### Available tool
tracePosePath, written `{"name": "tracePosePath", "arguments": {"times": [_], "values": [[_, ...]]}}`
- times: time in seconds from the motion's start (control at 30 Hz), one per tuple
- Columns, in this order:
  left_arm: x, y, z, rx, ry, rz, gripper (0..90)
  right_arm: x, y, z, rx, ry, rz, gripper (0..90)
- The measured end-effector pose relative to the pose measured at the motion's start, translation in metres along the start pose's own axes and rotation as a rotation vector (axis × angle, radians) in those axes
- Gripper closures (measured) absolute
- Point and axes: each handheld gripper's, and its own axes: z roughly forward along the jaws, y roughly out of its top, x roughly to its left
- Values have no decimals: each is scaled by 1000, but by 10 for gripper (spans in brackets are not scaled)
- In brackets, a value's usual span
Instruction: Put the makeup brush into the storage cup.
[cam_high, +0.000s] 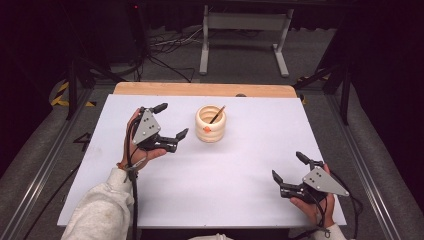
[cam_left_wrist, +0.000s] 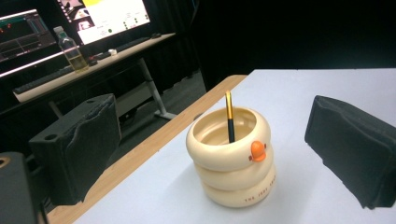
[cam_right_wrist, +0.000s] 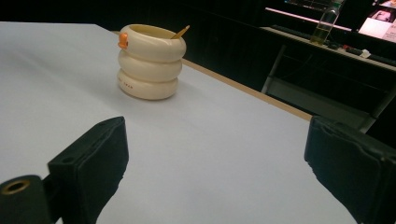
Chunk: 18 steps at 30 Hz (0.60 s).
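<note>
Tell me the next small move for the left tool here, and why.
Probably ease the left tool forward toward the pen standing in the cream ringed holder. Its jaws are open and empty, already aimed at the holder, while the right tool sits open farther off.

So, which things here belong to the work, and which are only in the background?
Part of the work:
- cream ringed holder with an orange beak
- pencil standing inside it
- left hand-held gripper, open, beside the holder
- right hand-held gripper, open, farther away

Only lying about:
- bottle on the far desk
- monitors
- cables on the floor
</note>
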Motion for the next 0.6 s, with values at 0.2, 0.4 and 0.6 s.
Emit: {"name": "tracePosePath", "arguments": {"times": [0.2,0.4,0.6], "values": [[-2,-5,-11,13,-2,2,39,1,0,0,3,2,-2,70],[-2,-10,-21,22,8,20,46,1,0,0,3,1,-2,71],[-4,-13,-30,34,9,34,50,1,0,0,3,3,-2,70]]}}
